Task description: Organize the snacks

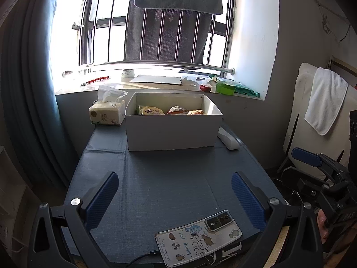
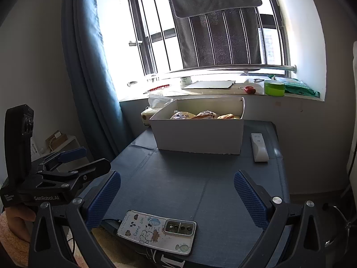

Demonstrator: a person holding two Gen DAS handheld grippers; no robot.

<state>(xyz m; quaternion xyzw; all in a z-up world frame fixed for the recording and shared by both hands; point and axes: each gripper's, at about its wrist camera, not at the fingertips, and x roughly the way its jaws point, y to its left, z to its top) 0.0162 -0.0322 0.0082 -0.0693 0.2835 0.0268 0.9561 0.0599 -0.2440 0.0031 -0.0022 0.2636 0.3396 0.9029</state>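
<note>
Both tools are hanging over the near edge of the table (image 1: 169, 178), which has a blue-grey cloth on it. The left tool (image 1: 175, 187) has its blue-padded fingers (image 1: 104, 196) spread wide with nothing between them, and the right tool (image 2: 177, 187) is the same — wide apart, holding nothing. Each one shows up in the other's camera: the right tool sits off the table's right edge in the left wrist view, and the left tool is off to the left side in the right wrist view.

Closest thing on the table is a phone (image 1: 198, 236) lying face down at the near edge, in a cartoon puppy case, with a black charging cable (image 1: 142, 258) plugged into it. It's just below the spread fingers, not touched by either tool.

Past a bare stretch of cloth there's a white cardboard box (image 1: 171, 131), open on top, at the far end of the table. The snack packets (image 1: 176, 110) are already inside it — I can make out around three crinkly wrappers over the rim, can't read them. A white remote control (image 2: 258, 147) lies just right of the box, and a soft pack of tissues (image 1: 107, 114) sits just left of it.

Beyond that is the windowsill (image 1: 156, 84) with a green round tub (image 1: 225, 87) and a small red thing I can't identify.
</note>
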